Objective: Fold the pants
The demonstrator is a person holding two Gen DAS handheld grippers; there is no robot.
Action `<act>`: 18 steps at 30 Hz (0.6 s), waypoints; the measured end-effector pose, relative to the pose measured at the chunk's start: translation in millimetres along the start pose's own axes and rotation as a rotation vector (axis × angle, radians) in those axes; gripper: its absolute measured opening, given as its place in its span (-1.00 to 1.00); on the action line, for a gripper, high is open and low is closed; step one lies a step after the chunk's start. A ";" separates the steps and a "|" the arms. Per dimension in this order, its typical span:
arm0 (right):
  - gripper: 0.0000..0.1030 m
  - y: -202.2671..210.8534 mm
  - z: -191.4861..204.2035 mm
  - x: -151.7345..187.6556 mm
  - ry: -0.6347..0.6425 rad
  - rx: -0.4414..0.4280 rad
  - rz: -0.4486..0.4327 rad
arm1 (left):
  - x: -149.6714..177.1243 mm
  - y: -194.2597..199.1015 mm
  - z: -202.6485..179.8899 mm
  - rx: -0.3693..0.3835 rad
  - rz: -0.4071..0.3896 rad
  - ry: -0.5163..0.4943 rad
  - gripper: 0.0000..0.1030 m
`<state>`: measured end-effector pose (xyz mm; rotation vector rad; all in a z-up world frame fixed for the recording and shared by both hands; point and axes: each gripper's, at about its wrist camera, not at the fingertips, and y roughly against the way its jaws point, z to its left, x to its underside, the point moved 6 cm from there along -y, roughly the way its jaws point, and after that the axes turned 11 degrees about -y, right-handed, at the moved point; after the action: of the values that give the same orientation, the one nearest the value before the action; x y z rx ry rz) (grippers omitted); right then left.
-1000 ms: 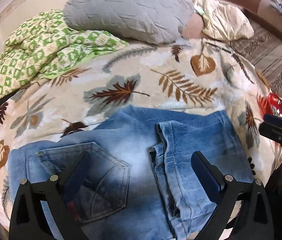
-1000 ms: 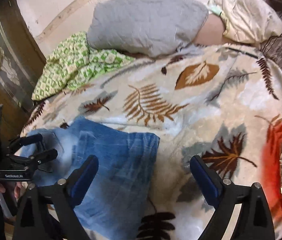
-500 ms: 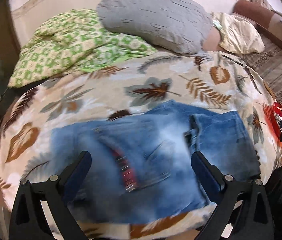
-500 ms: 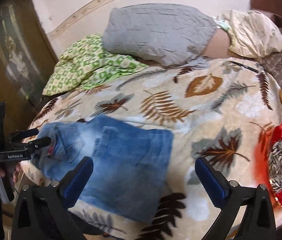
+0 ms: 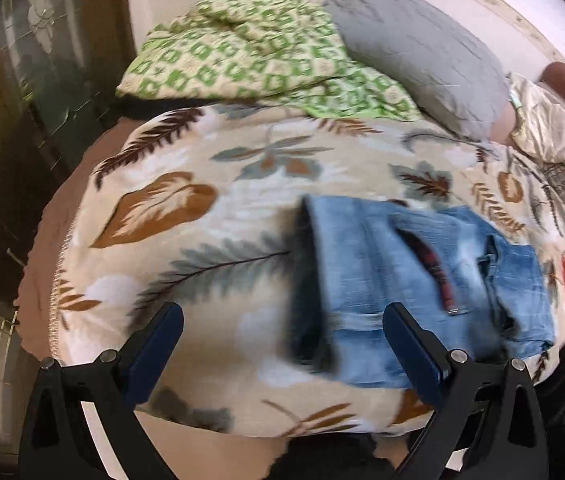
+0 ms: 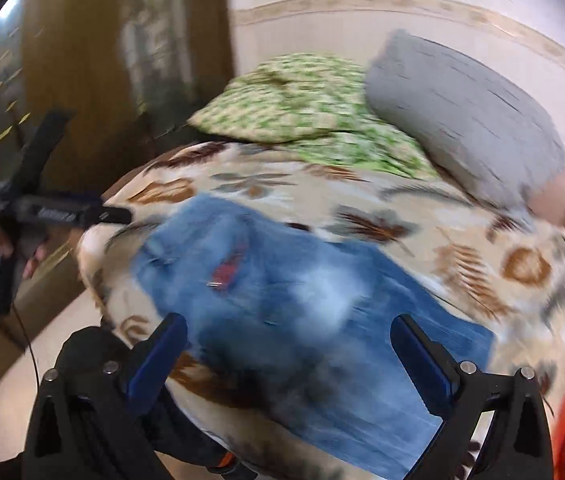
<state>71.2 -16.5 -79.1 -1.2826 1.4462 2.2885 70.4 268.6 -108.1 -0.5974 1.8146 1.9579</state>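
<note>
- Left wrist view: pants [image 5: 422, 280] lie folded on leaf blanket [image 5: 202, 240], ahead and to right of left gripper [image 5: 282, 344]; jaws wide apart, nothing held; only its right finger overlaps denim.
- Right wrist view: right gripper [image 6: 288, 354] also wide open, empty; pants' long axis runs left-far to right-near, directly under it, so right gripper looks nearer; blurry.

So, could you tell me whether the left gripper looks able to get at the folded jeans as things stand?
Probably yes: the left gripper is open and empty, the jeans lie uncovered on the leaf-print blanket, just ahead and to its right, with nothing between.
</note>
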 end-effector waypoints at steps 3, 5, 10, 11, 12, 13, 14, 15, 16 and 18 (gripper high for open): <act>0.99 -15.6 38.8 3.2 0.062 -0.035 0.012 | 3.3 -7.9 16.8 0.008 0.011 0.005 0.94; 0.99 -25.6 61.0 6.5 0.099 -0.046 0.013 | 1.8 -15.3 24.0 0.040 0.019 0.020 0.94; 0.99 -54.6 115.4 22.4 0.255 -0.014 -0.004 | -17.9 -38.7 24.2 0.145 0.034 0.002 0.94; 0.99 -60.1 123.7 25.8 0.284 -0.005 -0.005 | -22.4 -43.4 22.5 0.158 0.038 -0.012 0.94; 0.99 -68.5 133.5 30.0 0.319 0.012 -0.007 | -26.0 -48.4 21.3 0.173 0.044 -0.023 0.94; 0.99 -73.6 138.5 31.5 0.338 0.022 -0.008 | -29.9 -54.8 19.5 0.189 0.052 -0.035 0.94; 0.99 -79.9 144.4 33.8 0.365 0.035 -0.011 | -33.3 -63.3 17.3 0.208 0.066 -0.044 0.94; 0.99 -89.4 152.4 37.7 0.404 0.056 -0.011 | -35.7 -71.0 15.8 0.225 0.079 -0.048 0.94; 0.98 -95.0 156.4 39.7 0.425 0.071 -0.011 | -38.2 -78.9 14.0 0.243 0.091 -0.052 0.94; 0.96 -111.2 166.8 46.2 0.490 0.114 -0.015 | -42.9 -95.5 9.7 0.271 0.110 -0.065 0.94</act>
<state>3.6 160.9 -158.4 -1.8983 1.6627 1.9253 159.1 285.1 -162.2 -0.3502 2.0631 1.7333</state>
